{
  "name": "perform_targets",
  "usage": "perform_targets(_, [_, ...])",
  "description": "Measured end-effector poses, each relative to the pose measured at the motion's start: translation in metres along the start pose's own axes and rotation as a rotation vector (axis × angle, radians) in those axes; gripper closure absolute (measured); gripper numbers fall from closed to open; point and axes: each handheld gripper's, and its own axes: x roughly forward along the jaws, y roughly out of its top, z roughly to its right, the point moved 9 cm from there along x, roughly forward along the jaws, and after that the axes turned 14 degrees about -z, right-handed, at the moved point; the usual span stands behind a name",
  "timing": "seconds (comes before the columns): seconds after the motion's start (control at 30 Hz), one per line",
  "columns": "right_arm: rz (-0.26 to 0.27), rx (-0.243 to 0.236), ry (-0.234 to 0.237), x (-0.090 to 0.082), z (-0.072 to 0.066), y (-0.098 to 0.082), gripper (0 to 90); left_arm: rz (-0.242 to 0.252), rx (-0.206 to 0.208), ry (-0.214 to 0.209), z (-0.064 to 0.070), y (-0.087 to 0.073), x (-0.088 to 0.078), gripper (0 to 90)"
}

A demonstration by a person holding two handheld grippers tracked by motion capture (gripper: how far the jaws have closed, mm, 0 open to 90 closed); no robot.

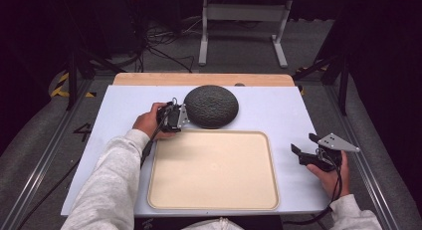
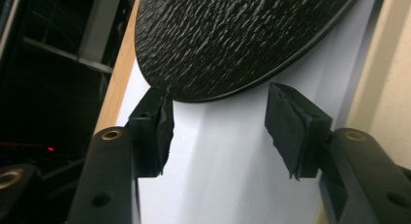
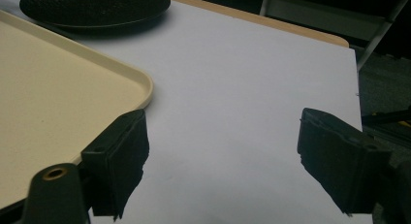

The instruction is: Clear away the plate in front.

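Dark plate (image 2: 232, 40) seen at 12 o'clock of left gripper (image 2: 218, 120), rim just beyond spread fingers (image 2: 291, 132). Right gripper (image 3: 223, 161) held open over counter (image 3: 232, 88), nothing between fingers.

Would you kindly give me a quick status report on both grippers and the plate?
Left gripper open at the black plate rim, not gripping. Right gripper open over bare table, right of the tray. Tray empty. Nothing in the way.

dark dish (image 2: 232, 40) cut by top edge | tray (image 3: 58, 88) cut left
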Motion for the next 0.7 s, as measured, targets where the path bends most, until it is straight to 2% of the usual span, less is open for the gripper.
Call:
perform_targets(0.1, [-0.003, 0.004, -0.001, 0.0, 0.001, -0.002, 19.4, -0.013, 0.052, 0.045, 0.002, 0.005, 0.003, 47.0])
perform_targets(0.23, [-0.006, 0.005, -0.001, 0.0, 0.001, -0.003, 19.4, 0.004, 0.074, 0.076, 0.001, 0.012, 0.001, 51.0])
perform_targets(0.3, [-0.008, 0.009, 0.001, 0.0, 0.001, -0.004, 19.4, 0.002, 0.09, 0.075, 0.002, 0.012, 0.001, 53.6])
perform_targets(0.37, [-0.009, 0.009, 0.002, 0.0, 0.001, -0.004, 19.4, -0.005, 0.095, 0.065, 0.002, 0.01, 0.001, 51.0])
perform_targets(0.4, [-0.01, 0.008, 0.002, 0.0, 0.0, -0.004, 19.4, -0.001, 0.086, 0.049, 0.004, 0.009, 0.001, 50.6])
perform_targets(0.5, [-0.015, 0.011, 0.004, 0.001, 0.0, -0.005, 19.4, 0.002, 0.077, 0.041, 0.003, 0.007, 0.002, 50.5])
perform_targets(0.7, [-0.024, 0.004, 0.01, 0.003, -0.002, -0.006, 19.4, 0.0, 0.085, 0.026, 0.004, 0.006, 0.002, 50.6])
